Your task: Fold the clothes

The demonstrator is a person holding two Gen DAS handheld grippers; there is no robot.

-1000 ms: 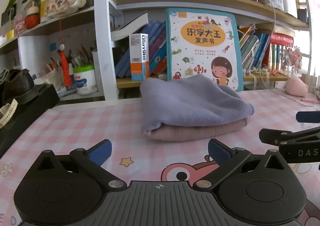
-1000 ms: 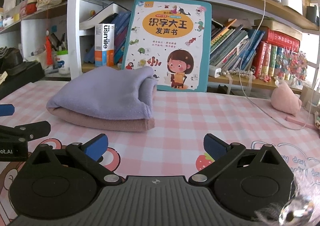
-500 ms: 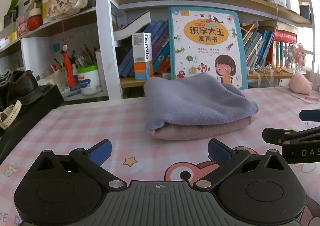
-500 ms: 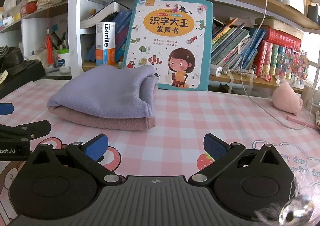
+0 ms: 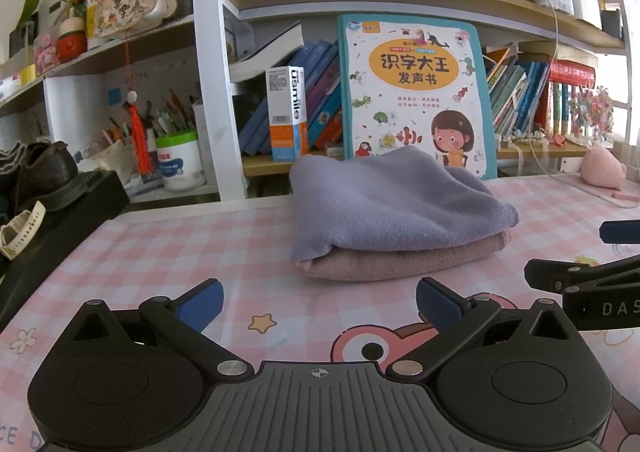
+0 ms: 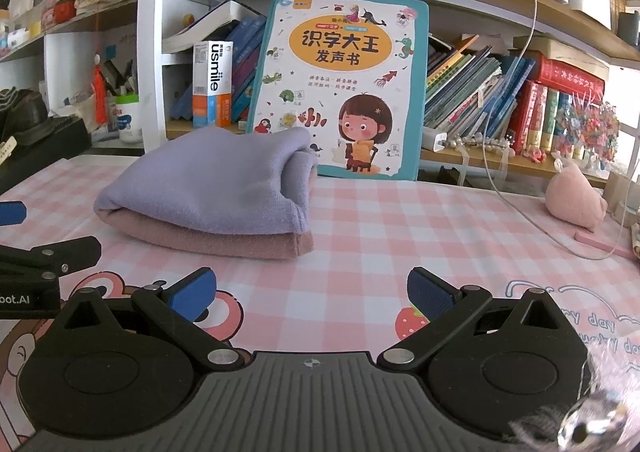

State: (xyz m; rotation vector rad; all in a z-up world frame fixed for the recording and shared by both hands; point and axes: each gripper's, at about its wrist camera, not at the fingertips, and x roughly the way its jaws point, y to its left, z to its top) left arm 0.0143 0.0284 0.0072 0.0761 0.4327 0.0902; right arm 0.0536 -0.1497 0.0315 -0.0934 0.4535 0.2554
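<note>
A folded lilac cloth [image 5: 392, 200] lies on top of a folded pink cloth [image 5: 400, 258] on the pink checked tablecloth [image 5: 180, 248]. The stack also shows in the right wrist view, lilac [image 6: 216, 180] over pink [image 6: 208, 238]. My left gripper [image 5: 318, 302] is open and empty, low over the table, a short way in front of the stack. My right gripper [image 6: 310, 292] is open and empty, in front of the stack's right end. Each gripper shows at the edge of the other's view, the right one [image 5: 592, 280] and the left one [image 6: 44, 264].
A large children's book [image 5: 416, 92] leans on the bookshelf behind the stack. A black box with shoes [image 5: 48, 204] stands at the left. A pink plush toy [image 6: 576, 196] and a white cable [image 6: 532, 220] lie at the right.
Both grippers have drawn back slightly from the folded stack and stay open. The stack has not moved.
</note>
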